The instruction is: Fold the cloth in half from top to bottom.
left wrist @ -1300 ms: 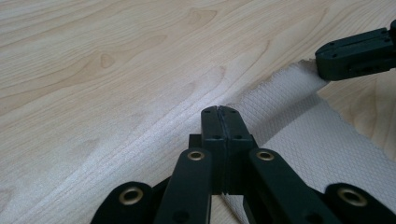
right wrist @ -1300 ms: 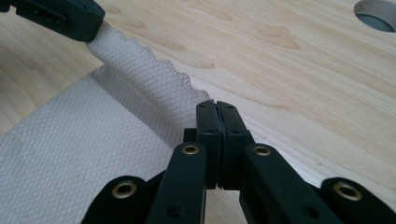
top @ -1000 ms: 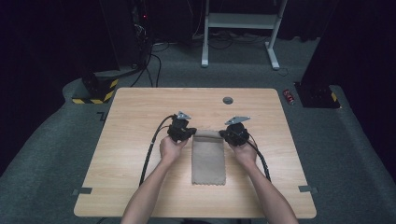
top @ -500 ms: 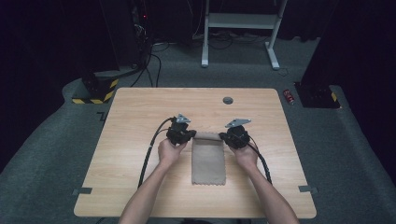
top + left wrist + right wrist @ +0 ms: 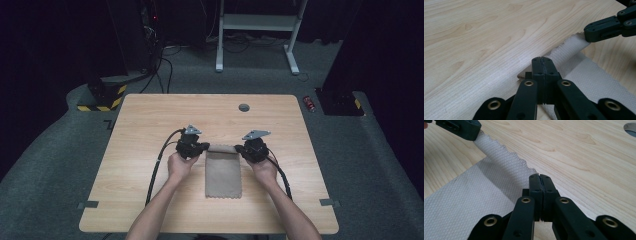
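The left gripper (image 5: 541, 61) is seen with its jaws pressed fully together, and a far corner of the cloth (image 5: 584, 72) is pinched between them. The right gripper (image 5: 540, 178) is likewise closed tight, with the other far corner of the cloth (image 5: 474, 205) clamped in it. From the high view, the left gripper (image 5: 196, 147) and the right gripper (image 5: 251, 149) are found at the 2 ends of the cloth's far edge, level with each other, so neither hand is nearer to it than the other.

That far edge appears lifted slightly off the table (image 5: 150, 120) and drawn taut between the 2 grips, while the rest of the cloth (image 5: 223, 172) lies flat on the wood. Its long axis runs from the grippers back toward the person, and its near edge is left free. A fold is judged to be in hand: the held edge would need to be carried toward the person, over the flat part, with both grips kept level.

A round hole (image 5: 244, 107) is seen in the table beyond the grippers, well apart from the cloth.
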`<action>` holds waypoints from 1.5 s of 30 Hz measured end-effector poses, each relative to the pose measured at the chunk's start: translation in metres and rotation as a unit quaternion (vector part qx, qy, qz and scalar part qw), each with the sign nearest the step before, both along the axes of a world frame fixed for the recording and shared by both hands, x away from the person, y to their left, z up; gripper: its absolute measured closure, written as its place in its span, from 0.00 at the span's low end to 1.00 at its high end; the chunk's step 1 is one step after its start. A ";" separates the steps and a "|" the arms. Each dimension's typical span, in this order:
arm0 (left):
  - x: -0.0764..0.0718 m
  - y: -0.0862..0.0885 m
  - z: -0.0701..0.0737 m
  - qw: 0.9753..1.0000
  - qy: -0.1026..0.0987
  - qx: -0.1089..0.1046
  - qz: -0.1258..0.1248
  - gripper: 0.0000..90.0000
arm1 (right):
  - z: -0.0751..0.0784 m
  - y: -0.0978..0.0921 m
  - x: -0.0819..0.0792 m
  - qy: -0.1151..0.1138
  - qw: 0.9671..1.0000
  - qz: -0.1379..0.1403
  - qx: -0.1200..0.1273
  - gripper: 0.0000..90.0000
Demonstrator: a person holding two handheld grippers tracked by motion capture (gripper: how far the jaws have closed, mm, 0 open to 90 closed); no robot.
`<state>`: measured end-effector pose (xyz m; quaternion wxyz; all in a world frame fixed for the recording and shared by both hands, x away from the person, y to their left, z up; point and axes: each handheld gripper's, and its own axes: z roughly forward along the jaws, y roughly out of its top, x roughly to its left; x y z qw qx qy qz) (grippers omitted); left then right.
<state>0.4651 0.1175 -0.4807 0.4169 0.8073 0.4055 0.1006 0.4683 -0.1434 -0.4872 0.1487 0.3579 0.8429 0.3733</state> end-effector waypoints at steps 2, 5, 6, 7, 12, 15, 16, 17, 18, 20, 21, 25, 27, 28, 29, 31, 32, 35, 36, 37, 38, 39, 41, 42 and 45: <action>-0.002 0.000 0.000 1.000 -0.001 -0.002 -0.002 1.00 | -0.001 -0.001 -0.002 0.000 1.000 -0.001 0.005 0.99; -0.004 0.001 -0.001 1.000 0.001 -0.005 -0.004 1.00 | -0.002 -0.002 -0.004 0.001 1.000 -0.002 0.008 0.99; -0.005 0.001 -0.001 1.000 0.001 -0.005 -0.006 1.00 | -0.002 -0.002 -0.004 0.001 1.000 -0.001 0.007 0.99; -0.006 0.001 -0.001 1.000 0.001 -0.005 -0.006 1.00 | -0.002 -0.003 -0.006 0.001 1.000 0.000 0.008 0.99; -0.009 0.002 0.000 1.000 0.002 -0.010 -0.007 1.00 | 0.000 -0.004 -0.009 -0.002 1.000 0.000 0.014 0.99; -0.012 0.003 0.000 1.000 0.000 -0.012 -0.009 1.00 | 0.000 -0.004 -0.012 -0.003 1.000 0.003 0.015 0.99; -0.012 0.004 0.000 1.000 0.000 -0.011 -0.009 1.00 | 0.000 -0.004 -0.013 -0.003 1.000 0.003 0.016 0.99; -0.013 0.004 -0.001 1.000 0.000 -0.012 -0.008 1.00 | 0.000 -0.004 -0.014 -0.002 1.000 0.003 0.016 0.99; -0.014 0.004 0.000 1.000 0.001 -0.016 -0.006 1.00 | 0.000 -0.004 -0.014 -0.004 1.000 0.004 0.018 0.99; -0.015 0.005 0.001 1.000 -0.002 -0.018 -0.007 1.00 | -0.001 -0.005 -0.017 -0.004 1.000 0.004 0.021 0.99; -0.016 0.005 0.001 1.000 -0.002 -0.020 -0.007 1.00 | -0.001 -0.005 -0.017 -0.005 1.000 0.005 0.021 0.99; -0.019 0.005 0.004 1.000 -0.007 -0.019 -0.010 1.00 | 0.000 -0.006 -0.020 -0.005 1.000 0.005 0.024 0.99; -0.021 0.005 0.004 1.000 -0.005 -0.023 -0.010 1.00 | 0.000 -0.006 -0.021 -0.007 1.000 0.006 0.026 0.99; -0.022 0.005 0.004 1.000 -0.007 -0.021 -0.012 1.00 | 0.001 -0.006 -0.022 -0.004 1.000 0.004 0.027 0.99; -0.023 0.006 0.003 1.000 -0.005 -0.023 -0.011 1.00 | 0.002 -0.007 -0.023 -0.007 1.000 0.007 0.027 0.99; -0.024 0.007 0.003 1.000 -0.005 -0.027 -0.010 1.00 | 0.002 -0.006 -0.025 -0.007 1.000 0.009 0.028 0.99; -0.024 0.007 0.002 1.000 -0.005 -0.025 -0.010 1.00 | 0.002 -0.006 -0.025 -0.007 1.000 0.009 0.028 0.99; -0.025 0.008 0.003 1.000 -0.006 -0.027 -0.009 1.00 | 0.002 -0.006 -0.026 -0.007 0.999 0.010 0.030 0.99; -0.025 0.008 0.004 1.000 -0.006 -0.029 -0.008 1.00 | 0.002 -0.006 -0.027 -0.008 0.999 0.010 0.031 0.99; -0.026 0.008 0.005 0.999 -0.007 -0.030 -0.009 1.00 | 0.002 -0.006 -0.027 -0.008 0.999 0.010 0.031 0.99; -0.027 0.008 0.005 0.999 -0.008 -0.030 -0.010 1.00 | 0.002 -0.006 -0.028 -0.007 0.999 0.010 0.030 0.99; -0.028 0.007 0.006 0.999 -0.008 -0.031 -0.010 1.00 | 0.003 -0.007 -0.029 -0.008 0.999 0.009 0.032 0.99; -0.029 0.006 0.007 0.999 -0.011 -0.029 -0.014 1.00 | 0.003 -0.008 -0.029 -0.009 0.999 0.010 0.033 0.99; -0.030 0.006 0.008 0.999 -0.011 -0.029 -0.015 1.00 | 0.004 -0.009 -0.029 -0.010 0.999 0.010 0.034 0.99; -0.034 0.006 0.009 0.999 -0.014 -0.033 -0.015 1.00 | 0.005 -0.010 -0.032 -0.012 0.999 0.012 0.035 0.99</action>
